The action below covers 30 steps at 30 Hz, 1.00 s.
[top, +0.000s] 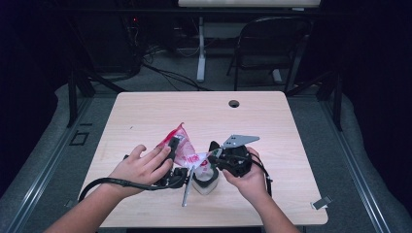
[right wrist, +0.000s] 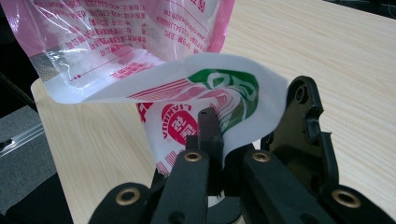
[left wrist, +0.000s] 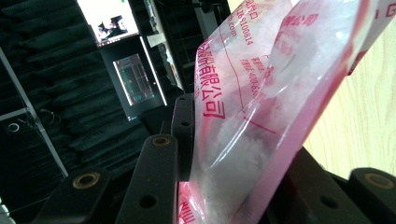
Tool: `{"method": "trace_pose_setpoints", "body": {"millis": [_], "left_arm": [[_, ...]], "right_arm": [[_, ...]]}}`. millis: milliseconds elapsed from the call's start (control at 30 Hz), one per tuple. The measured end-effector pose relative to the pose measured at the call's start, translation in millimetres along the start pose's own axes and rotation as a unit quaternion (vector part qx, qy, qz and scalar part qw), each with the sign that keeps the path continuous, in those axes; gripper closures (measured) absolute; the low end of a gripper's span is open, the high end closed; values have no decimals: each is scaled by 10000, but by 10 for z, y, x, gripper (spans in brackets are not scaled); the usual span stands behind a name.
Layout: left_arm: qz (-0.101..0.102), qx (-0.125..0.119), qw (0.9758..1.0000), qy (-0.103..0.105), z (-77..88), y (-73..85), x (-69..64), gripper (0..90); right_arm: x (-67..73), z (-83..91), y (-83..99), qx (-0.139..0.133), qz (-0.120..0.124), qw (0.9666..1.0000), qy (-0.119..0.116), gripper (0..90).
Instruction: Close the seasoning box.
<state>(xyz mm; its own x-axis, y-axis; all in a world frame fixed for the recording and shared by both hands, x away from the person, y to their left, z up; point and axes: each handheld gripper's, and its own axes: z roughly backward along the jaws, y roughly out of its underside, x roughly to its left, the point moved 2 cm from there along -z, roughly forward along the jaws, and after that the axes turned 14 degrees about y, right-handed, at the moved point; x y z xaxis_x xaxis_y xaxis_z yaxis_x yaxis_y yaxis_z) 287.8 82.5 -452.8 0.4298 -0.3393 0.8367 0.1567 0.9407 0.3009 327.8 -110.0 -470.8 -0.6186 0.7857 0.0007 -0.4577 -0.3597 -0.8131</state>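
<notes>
A: Nearest, the left gripper [left wrist: 233, 186] clamps its black jaws on the pink-and-clear plastic bag of white crystals [left wrist: 261, 102].

B: And the right gripper [right wrist: 233, 154]?

A: Pinched tight on that bag's white printed corner [right wrist: 219, 88]. Bare pale wooden table [top: 145, 116] lies beyond both, its near edge just behind the hands.

B: Anything in the way?

A: A grey metal rod [top: 187, 187] lies between the grippers, above a white container [top: 204, 183], mostly hidden; I can't tell what it is
</notes>
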Motion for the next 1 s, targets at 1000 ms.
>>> {"method": "trace_pose_setpoints", "body": {"millis": [1000], "left_arm": [[-126,4,9998,-126,-19,-42,-23,737]], "right_arm": [[6,-46,21,47,82,9999,106,900]]}}
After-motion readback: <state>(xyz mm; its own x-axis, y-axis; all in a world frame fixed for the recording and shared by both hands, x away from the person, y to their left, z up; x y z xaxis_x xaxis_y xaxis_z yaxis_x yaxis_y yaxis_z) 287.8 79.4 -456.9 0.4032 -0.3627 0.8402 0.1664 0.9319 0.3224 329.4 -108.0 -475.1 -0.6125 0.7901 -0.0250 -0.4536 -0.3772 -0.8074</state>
